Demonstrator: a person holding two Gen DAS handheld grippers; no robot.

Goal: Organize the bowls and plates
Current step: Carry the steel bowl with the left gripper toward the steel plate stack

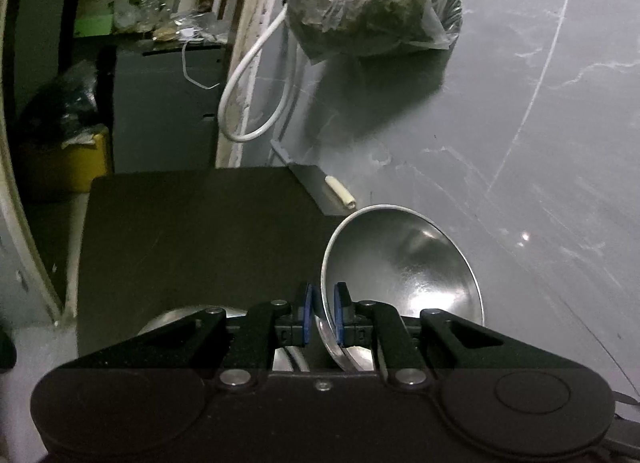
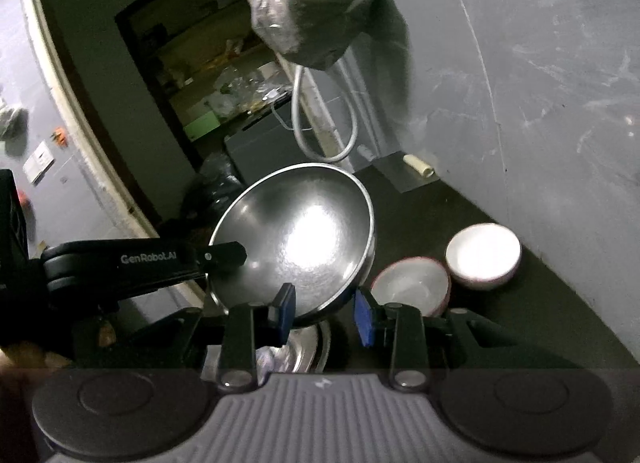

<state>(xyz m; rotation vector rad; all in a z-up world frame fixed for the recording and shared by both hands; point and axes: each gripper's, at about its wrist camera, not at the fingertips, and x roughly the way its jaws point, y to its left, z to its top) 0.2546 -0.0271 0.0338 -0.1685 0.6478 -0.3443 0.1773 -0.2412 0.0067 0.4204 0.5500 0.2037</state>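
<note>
A large steel bowl [image 1: 404, 263] [image 2: 296, 235] hangs tilted above the dark table [image 2: 404, 215]. My left gripper [image 1: 323, 315] is shut on its thin rim; in the right wrist view its black finger [image 2: 222, 255] reaches in from the left. My right gripper [image 2: 325, 313] holds the bowl's lower edge, one blue pad inside and the other against the outer wall. Two white bowls with reddish rims, one [image 2: 412, 283] beside the other [image 2: 484, 255], stand on the table by the wall. A steel dish [image 2: 310, 347] [image 1: 168, 323] lies under the grippers.
A clear plastic bag [image 1: 372, 3] [image 2: 316, 3] of dark stuff hangs on the grey tiled wall above the table. A white cable [image 1: 248, 103] loops down the door frame. A small cream roll [image 2: 418, 165] lies at the table's far corner. A doorway on the left shows cluttered shelves.
</note>
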